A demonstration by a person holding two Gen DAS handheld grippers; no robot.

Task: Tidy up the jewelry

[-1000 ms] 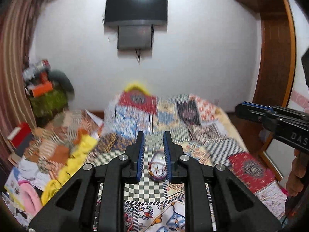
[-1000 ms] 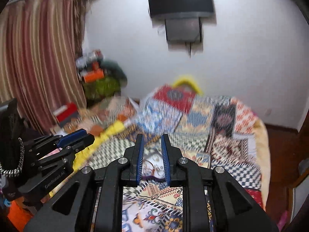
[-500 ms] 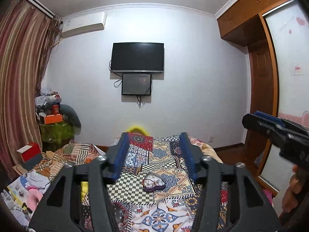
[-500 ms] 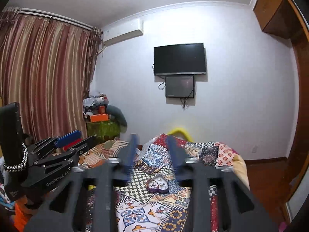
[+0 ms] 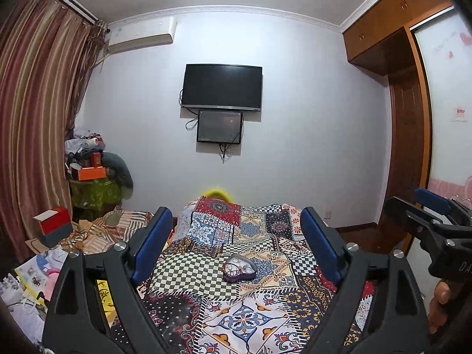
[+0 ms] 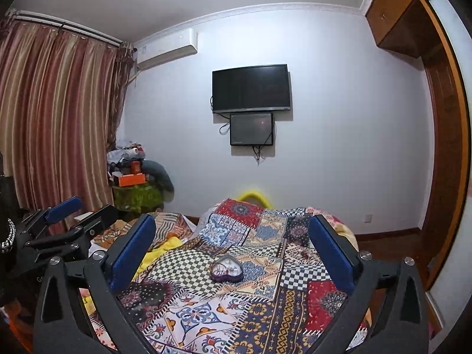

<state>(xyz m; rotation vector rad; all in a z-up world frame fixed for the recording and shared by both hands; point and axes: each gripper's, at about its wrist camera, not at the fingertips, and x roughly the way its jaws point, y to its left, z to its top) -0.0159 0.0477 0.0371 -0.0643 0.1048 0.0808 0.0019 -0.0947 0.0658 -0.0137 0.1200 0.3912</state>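
A purple heart-shaped jewelry box (image 5: 239, 271) lies open on the patchwork bedspread (image 5: 236, 318), with small pieces inside that are too small to tell. It also shows in the right wrist view (image 6: 226, 272). My left gripper (image 5: 236, 236) is wide open and empty, held above and short of the box. My right gripper (image 6: 233, 242) is wide open and empty, also short of the box. The right gripper shows at the right edge of the left wrist view (image 5: 427, 221). The left gripper shows at the left of the right wrist view (image 6: 67, 221).
A TV (image 5: 221, 87) and a smaller screen (image 5: 219, 126) hang on the far wall. Clutter and a red box (image 5: 54, 225) lie left of the bed beside striped curtains (image 5: 32, 118). A wooden wardrobe (image 5: 413, 118) stands at the right.
Both grippers have opened from nearly shut to wide open. Both have tilted up and drawn back, so the box now sits farther ahead and more of the room shows.
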